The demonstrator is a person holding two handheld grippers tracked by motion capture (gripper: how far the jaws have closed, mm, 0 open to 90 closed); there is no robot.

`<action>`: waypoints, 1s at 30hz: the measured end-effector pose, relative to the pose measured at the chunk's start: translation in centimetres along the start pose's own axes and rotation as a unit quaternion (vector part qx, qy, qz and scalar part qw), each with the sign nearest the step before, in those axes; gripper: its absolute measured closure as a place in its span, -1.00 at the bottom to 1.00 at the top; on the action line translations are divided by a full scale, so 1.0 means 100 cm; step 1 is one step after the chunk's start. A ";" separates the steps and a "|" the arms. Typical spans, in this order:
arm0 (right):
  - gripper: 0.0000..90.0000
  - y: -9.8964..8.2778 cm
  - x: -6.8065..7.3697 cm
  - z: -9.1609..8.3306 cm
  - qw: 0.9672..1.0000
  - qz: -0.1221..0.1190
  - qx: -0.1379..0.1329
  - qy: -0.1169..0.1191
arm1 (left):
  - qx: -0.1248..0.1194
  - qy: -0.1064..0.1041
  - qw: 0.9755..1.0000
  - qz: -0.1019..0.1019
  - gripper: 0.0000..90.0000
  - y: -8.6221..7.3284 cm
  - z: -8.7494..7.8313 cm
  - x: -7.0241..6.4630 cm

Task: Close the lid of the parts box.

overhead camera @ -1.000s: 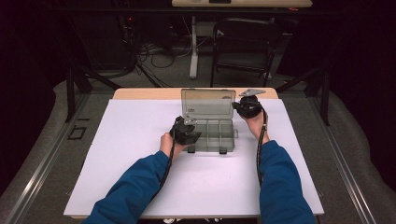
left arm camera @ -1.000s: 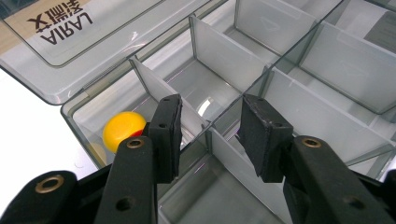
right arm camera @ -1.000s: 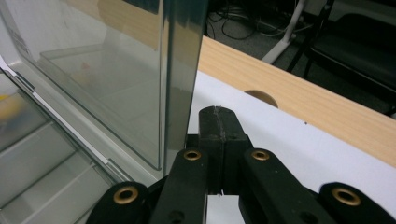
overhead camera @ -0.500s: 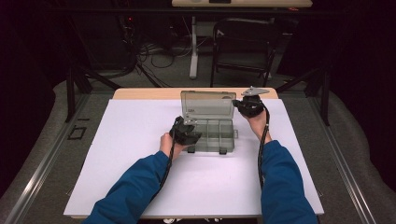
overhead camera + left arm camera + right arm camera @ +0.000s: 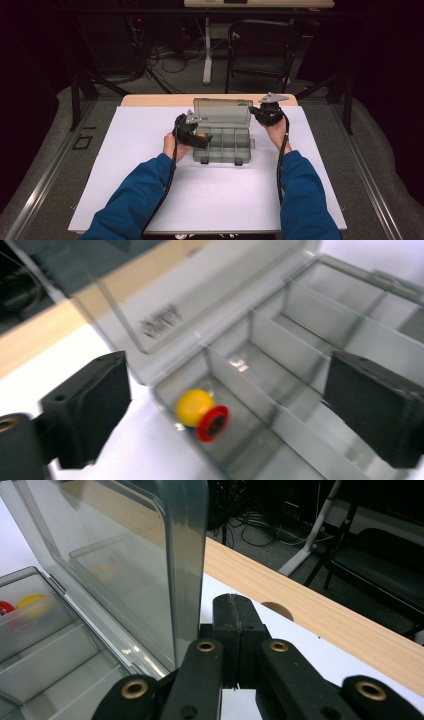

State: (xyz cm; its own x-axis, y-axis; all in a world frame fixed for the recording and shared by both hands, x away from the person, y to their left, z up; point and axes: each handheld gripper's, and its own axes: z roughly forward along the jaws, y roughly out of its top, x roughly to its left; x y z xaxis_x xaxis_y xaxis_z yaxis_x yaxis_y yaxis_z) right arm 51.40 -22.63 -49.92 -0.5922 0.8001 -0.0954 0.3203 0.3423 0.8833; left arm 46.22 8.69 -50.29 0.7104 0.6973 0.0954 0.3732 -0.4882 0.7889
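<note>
Yellow-and-red piece (image 5: 201,412) is seen lying in the near-left compartment of the clear organizer box (image 5: 223,145), just below the released, just-opened left gripper (image 5: 225,410), while the right gripper (image 5: 235,615), clenched on nothing, is pressed beside the upright lid (image 5: 125,555).

Left gripper (image 5: 196,134) jaws wide apart, having just opened, nothing between the pads. Right gripper (image 5: 261,114) jaws pressed together, empty.

Toy (image 5: 201,413) in organizer box's (image 5: 280,347) end compartment
</note>
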 end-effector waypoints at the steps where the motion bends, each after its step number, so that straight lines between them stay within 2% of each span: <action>1: 1.00 0.000 0.000 0.000 1.000 0.000 0.000 0.000 | -0.002 0.002 1.000 -0.001 -1.00 0.003 -0.002 0.004; 6: 1.00 0.000 0.001 -0.001 1.000 -0.004 0.001 -0.001 | -0.003 0.008 1.000 0.011 -1.00 0.016 -0.008 0.015; 8: 1.00 0.000 0.001 -0.001 1.000 -0.004 0.002 -0.001 | -0.005 0.017 1.000 0.017 -1.00 0.022 -0.010 0.018; 13: 1.00 0.001 0.001 -0.001 1.000 -0.007 0.003 -0.002 | -0.019 0.012 1.000 0.017 -0.96 0.035 -0.014 0.030; 16: 1.00 0.001 0.002 -0.002 1.000 -0.008 0.003 -0.002 | -0.024 0.015 0.999 0.023 -0.79 0.042 -0.015 0.035; 18: 1.00 0.001 0.002 -0.002 1.000 -0.010 0.004 -0.002 | -0.029 0.014 0.999 0.026 -0.59 0.045 -0.016 0.036; 20: 1.00 0.001 0.002 -0.002 1.000 -0.011 0.004 -0.003 | -0.032 0.023 0.999 0.029 -0.52 0.047 -0.015 0.037; 23: 1.00 0.001 0.002 -0.002 1.000 -0.012 0.004 -0.003 | -0.037 0.027 0.998 0.037 -0.21 0.048 -0.014 0.038; 24: 1.00 0.001 0.002 -0.002 1.000 -0.012 0.004 -0.002 | -0.042 0.021 0.998 0.037 0.00 0.048 -0.014 0.038; 27: 1.00 0.000 0.002 -0.003 1.000 -0.011 0.006 -0.003 | -0.048 0.033 0.998 0.038 0.18 0.047 -0.015 0.038; 30: 1.00 -0.001 0.001 -0.002 1.000 -0.011 0.013 -0.002 | -0.053 0.034 0.997 0.034 0.37 0.046 -0.016 0.041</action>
State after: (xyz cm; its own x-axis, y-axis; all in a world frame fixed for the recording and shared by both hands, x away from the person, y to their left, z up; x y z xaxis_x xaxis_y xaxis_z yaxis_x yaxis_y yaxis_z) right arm 51.15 -22.70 -49.88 -0.5970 0.7938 -0.1162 0.3269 0.3729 0.8684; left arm 49.94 10.16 -45.36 0.6890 0.6999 0.1881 0.2586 -0.4799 0.8384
